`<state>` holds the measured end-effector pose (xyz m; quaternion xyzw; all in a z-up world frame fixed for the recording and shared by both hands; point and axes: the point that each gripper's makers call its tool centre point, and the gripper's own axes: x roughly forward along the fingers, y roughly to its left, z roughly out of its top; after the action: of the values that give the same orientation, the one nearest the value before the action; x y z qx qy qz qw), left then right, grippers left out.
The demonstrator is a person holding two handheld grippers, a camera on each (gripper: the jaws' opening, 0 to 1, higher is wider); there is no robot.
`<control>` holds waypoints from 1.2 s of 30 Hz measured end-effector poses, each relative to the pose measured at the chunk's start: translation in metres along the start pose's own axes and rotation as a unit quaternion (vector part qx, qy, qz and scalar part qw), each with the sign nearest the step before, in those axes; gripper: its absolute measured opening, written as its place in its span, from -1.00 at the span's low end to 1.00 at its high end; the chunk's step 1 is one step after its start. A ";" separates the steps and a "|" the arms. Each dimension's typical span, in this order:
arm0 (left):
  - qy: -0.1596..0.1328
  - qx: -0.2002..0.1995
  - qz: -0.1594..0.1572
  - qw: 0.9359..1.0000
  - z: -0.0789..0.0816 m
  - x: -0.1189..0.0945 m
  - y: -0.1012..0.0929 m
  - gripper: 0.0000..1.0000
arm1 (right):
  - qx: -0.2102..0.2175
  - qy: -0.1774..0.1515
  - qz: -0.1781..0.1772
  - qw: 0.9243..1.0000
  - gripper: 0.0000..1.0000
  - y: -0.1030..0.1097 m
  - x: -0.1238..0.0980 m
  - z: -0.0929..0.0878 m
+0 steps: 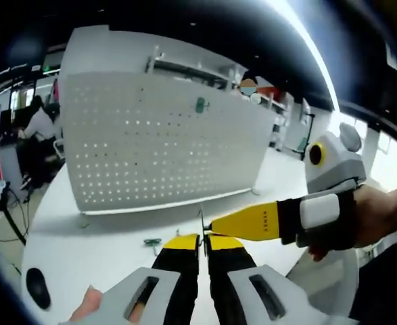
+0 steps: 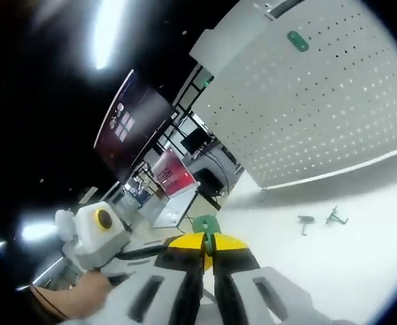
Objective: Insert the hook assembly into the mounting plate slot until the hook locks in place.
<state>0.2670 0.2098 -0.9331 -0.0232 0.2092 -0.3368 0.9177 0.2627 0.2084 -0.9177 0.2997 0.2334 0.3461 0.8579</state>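
Note:
A white perforated mounting plate (image 1: 157, 142) (image 2: 320, 101) stands upright on the table, with one green hook piece (image 1: 200, 105) (image 2: 297, 40) fixed near its top. My left gripper (image 1: 202, 238) is shut on a thin metal hook (image 1: 201, 220) that sticks up between its yellow tips. My right gripper (image 1: 214, 225) comes in from the right, and its yellow tip meets that same hook. In the right gripper view, my right gripper (image 2: 205, 242) is shut on a green part (image 2: 205, 223) of the hook assembly. Both grippers are held well short of the plate.
Two small loose hooks (image 2: 305, 222) (image 2: 335, 217) lie on the white table (image 2: 360, 271) in front of the plate, and a green one (image 1: 151, 242) lies near my left jaws. A black mouse (image 1: 37, 288) sits at the table's left edge. A person (image 1: 36, 125) sits beyond the plate's left side.

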 end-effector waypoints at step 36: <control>-0.012 -0.041 -0.089 0.995 -0.013 -0.009 -0.024 0.97 | -0.179 0.036 0.007 0.983 -1.00 -0.006 -0.015 -0.006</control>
<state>0.2408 0.1988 -0.9374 -0.0831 0.2090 -0.4080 0.8849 0.2521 0.1962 -0.9234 0.1305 0.1968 0.3987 0.8861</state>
